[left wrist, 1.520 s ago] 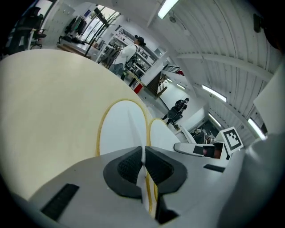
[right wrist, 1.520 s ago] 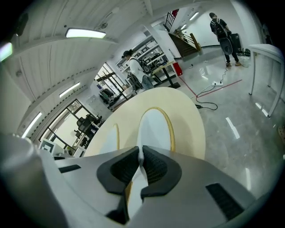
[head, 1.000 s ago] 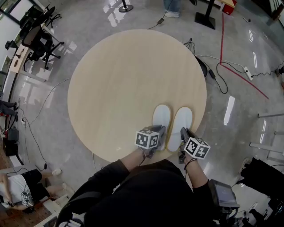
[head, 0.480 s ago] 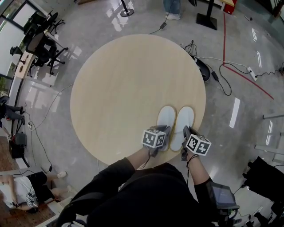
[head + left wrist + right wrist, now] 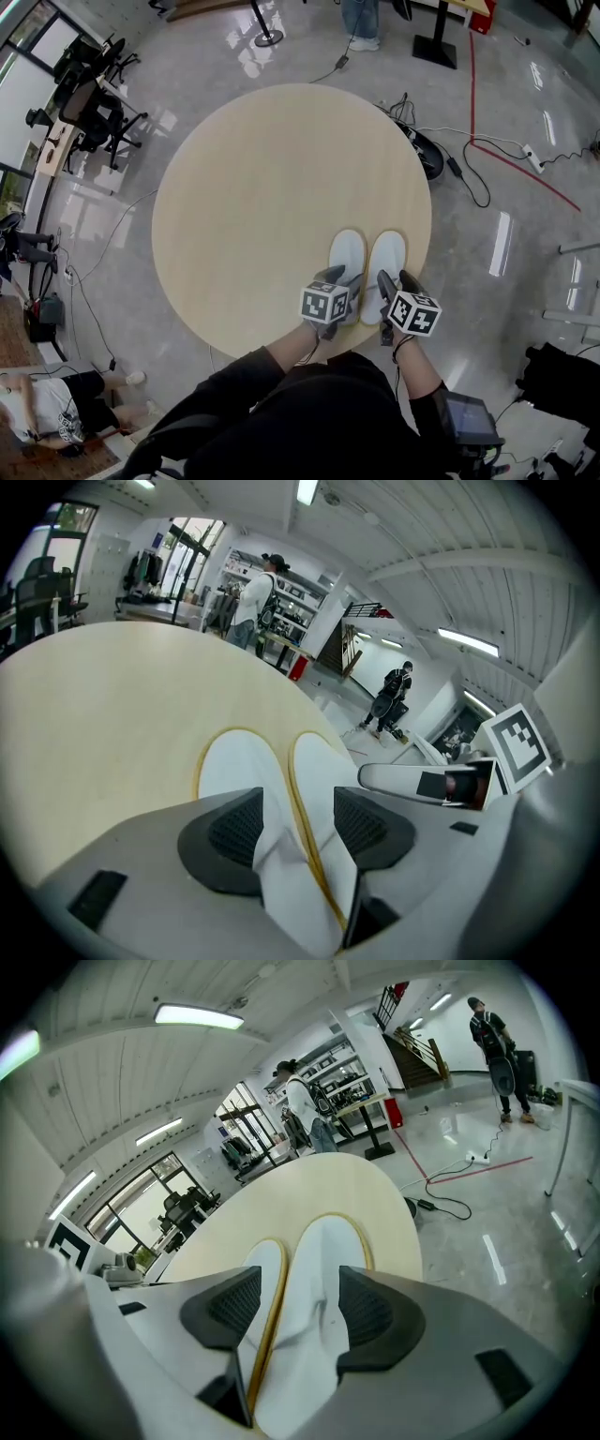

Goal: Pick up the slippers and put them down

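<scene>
Off the tabletop's left edge we catch office chairs (image 5: 94, 105) on the glossy floor (image 5: 122, 253), and a person (image 5: 45, 405) low on that floor past the near-left side. Onto the round, pale-wood tabletop (image 5: 253, 178) now, and all the action sits at its near edge, right of centre.

We see the left slipper (image 5: 346, 255), white with a yellowish rim, lying flat with its toe aimed at the far edge. Over its heel hangs the left claw (image 5: 341, 281), tilted downward, marker cube (image 5: 325, 302) behind it. Its jaws have just been opening, and they stand wide. In the left gripper view the dark ribbed pads (image 5: 234, 829) flank the slipper's heel, which runs up between them, and we see no squeeze on the fabric.

Just beside it, rims touching or very nearly, lies the right slipper (image 5: 386, 258), flat as well and parallel to its partner. The right claw (image 5: 390, 283) hangs over that heel, and it too has just been opening. The right gripper view shows its jaws spread, the white heel lying between them and the neighbouring slipper's rim just inside the left-hand jaw. Both slippers rest on the wood, neither lifted.

Beyond the tabletop's right edge, black cables (image 5: 459, 169) trail across the floor beside a red line (image 5: 471, 84).
</scene>
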The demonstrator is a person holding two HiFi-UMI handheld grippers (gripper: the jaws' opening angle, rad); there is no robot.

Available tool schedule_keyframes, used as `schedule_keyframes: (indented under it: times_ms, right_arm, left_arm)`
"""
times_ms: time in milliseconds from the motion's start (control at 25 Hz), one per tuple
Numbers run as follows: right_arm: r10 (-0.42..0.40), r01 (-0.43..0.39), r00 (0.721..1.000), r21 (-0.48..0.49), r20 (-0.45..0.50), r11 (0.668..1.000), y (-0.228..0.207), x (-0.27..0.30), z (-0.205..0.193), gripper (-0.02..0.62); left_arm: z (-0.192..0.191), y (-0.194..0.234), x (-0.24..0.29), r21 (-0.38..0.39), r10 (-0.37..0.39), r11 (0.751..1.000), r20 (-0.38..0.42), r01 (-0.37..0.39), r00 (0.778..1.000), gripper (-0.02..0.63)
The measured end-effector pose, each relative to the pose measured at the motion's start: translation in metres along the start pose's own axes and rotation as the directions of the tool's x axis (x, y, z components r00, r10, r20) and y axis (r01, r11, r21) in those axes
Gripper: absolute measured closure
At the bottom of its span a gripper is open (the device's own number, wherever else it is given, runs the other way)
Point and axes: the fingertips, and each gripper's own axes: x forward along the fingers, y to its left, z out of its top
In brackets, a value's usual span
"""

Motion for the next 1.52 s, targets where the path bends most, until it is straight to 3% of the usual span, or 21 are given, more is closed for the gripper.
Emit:
schedule_keyframes:
  times_ms: [240, 440, 560, 640, 760, 920, 1080, 1160, 1520]
  right_arm:
    - [0.035, -0.027, 0.993, -0.07, 0.116, 0.997, 0.037, -0.034, 0.036, 0.342]
    - [0.116, -0.107, 0.973, -0.052, 0.201, 0.993, 0.088, -0.083, 0.049, 0.342]
    - [0.178, -0.16, 0.947, -0.086, 0.267, 0.983, 0.129, -0.116, 0.05, 0.349]
    - [0.226, -0.194, 0.923, -0.132, 0.311, 0.972, 0.157, -0.137, 0.056, 0.447]
    - [0.296, -0.234, 0.891, -0.21, 0.345, 0.949, 0.201, -0.164, 0.055, 0.511]
    - [0.37, -0.28, 0.864, -0.286, 0.341, 0.916, 0.255, -0.192, 0.03, 0.554]
    - [0.408, -0.281, 0.848, -0.366, 0.338, 0.887, 0.303, -0.223, -0.009, 0.575]
    - [0.417, -0.272, 0.845, -0.403, 0.335, 0.874, 0.325, -0.236, -0.034, 0.575]
    - [0.425, -0.259, 0.843, -0.442, 0.329, 0.858, 0.388, -0.302, -0.151, 0.575]
  left_arm:
    - [0.032, -0.027, -0.039, -0.054, -0.074, 0.995, 0.128, 0.081, 0.989, 0.38]
    - [0.045, -0.051, -0.102, -0.125, -0.178, 0.969, 0.243, 0.212, 0.954, 0.38]
    - [0.049, -0.066, -0.154, -0.039, -0.232, 0.966, 0.314, 0.256, 0.921, 0.38]
    - [0.054, -0.075, -0.187, 0.036, -0.251, 0.966, 0.358, 0.255, 0.899, 0.382]
    - [0.049, -0.082, -0.234, 0.086, -0.287, 0.957, 0.403, 0.276, 0.869, 0.382]
    - [0.022, -0.095, -0.29, 0.139, -0.362, 0.932, 0.429, 0.336, 0.827, 0.392]
    - [-0.01, -0.1, -0.353, 0.2, -0.405, 0.914, 0.474, 0.352, 0.782, 0.575]
    - [-0.03, -0.099, -0.381, 0.218, -0.419, 0.908, 0.483, 0.358, 0.769, 0.583]
    - [-0.132, -0.091, -0.464, 0.184, -0.385, 0.923, 0.487, 0.339, 0.784, 0.583]
